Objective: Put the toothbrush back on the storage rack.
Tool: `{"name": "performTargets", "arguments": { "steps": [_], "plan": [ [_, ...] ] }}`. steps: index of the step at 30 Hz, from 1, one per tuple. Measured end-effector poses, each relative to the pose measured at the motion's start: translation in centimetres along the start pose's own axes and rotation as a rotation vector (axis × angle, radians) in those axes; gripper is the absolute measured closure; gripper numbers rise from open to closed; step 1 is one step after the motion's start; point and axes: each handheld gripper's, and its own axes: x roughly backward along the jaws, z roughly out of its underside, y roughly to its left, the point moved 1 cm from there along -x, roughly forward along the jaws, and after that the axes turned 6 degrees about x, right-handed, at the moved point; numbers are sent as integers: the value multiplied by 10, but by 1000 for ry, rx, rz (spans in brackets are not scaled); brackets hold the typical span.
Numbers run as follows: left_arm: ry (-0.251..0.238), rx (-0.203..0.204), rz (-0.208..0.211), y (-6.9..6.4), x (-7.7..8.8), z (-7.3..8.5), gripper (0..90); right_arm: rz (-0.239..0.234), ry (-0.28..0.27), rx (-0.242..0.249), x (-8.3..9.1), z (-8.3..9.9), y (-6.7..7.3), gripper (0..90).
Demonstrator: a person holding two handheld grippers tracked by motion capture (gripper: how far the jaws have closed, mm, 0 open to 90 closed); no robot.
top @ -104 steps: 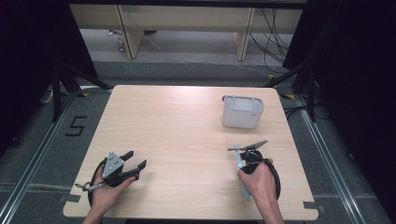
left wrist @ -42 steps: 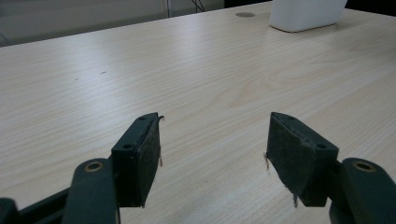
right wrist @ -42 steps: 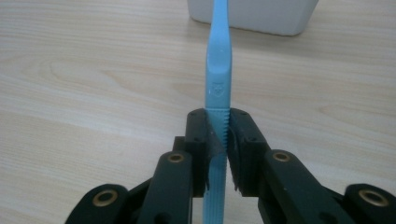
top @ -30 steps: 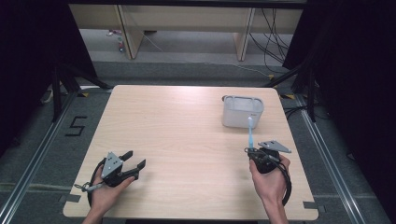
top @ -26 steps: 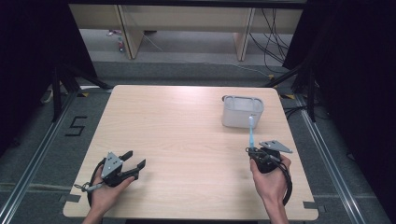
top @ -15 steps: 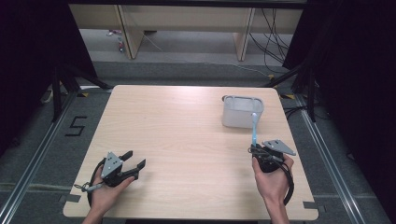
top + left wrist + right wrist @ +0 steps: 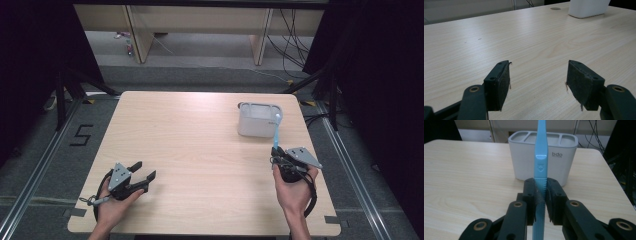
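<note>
While the left claw rests open on the counter, the right claw clamps a light, stiff, likely slippery blue toothbrush by its ridged handle, the surest hold.

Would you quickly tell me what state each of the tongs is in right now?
Left tongs: open, nothing between the jaws, resting low at the table.
Right tongs: shut on the blue toothbrush, held upright before the white holder.
</note>
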Motion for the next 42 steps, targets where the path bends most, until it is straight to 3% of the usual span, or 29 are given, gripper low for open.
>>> {"name": "performTargets", "arguments": {
  "steps": [1, 4, 6, 7, 9, 13, 14, 17, 22, 23, 25, 29, 30, 32, 36, 37, 38, 42],
  "plan": [
    [-1, 0, 0, 0, 0, 0, 347, -5, 0, -12, -1, 0, 1, 787],
    [-2, -6, 0, 0, 0, 0, 347, 12, -21, 14, -2, 1, -1, 787],
    [-2, -6, 0, 0, 0, 0, 347, 1, -23, -4, -2, 0, 0, 787],
    [2, -5, -3, 0, 0, 0, 347, 14, -19, 14, -2, 0, -2, 787],
    [-1, 0, 0, 0, 0, 0, 346, 6, -41, -16, -3, -1, -1, 787],
    [-2, -2, 1, 0, 0, 0, 347, 12, -75, -1, -4, -2, -3, 787],
    [-1, -1, 0, 0, 0, 0, 347, 11, -66, -34, -4, -3, -1, 787],
    [-3, 1, 1, 0, 0, 0, 347, 13, -83, -8, -6, -3, -3, 787],
    [3, -5, -2, 0, 0, 0, 347, 13, -72, -6, -9, -5, -5, 787],
    [0, -2, 1, 0, 0, 0, 347, 9, -72, -42, -9, -6, -3, 787],
    [9, 0, -6, 0, 0, 0, 347, 15, -76, -9, -10, -8, -6, 787],
    [12, 0, -6, 0, 0, 0, 347, 18, -93, -3, -13, -13, -9, 787],
    [12, 0, -6, 0, 0, 0, 347, 20, -73, -30, -12, -14, -8, 787],
    [12, 1, -5, 0, 0, 0, 348, 19, -91, 0, -14, -16, -11, 787],
    [3, 3, -1, 0, 0, 0, 349, 15, -105, -16, -18, -19, -13, 787],
    [2, 2, -2, 0, 0, 0, 349, 19, -98, -40, -18, -20, -12, 787],
    [11, -1, -8, 0, 1, 0, 350, 24, -113, -1, -20, -21, -15, 787],
    [-3, 0, 2, 0, 0, 0, 352, 31, -107, -11, -23, -23, -19, 787]
  ]
}}
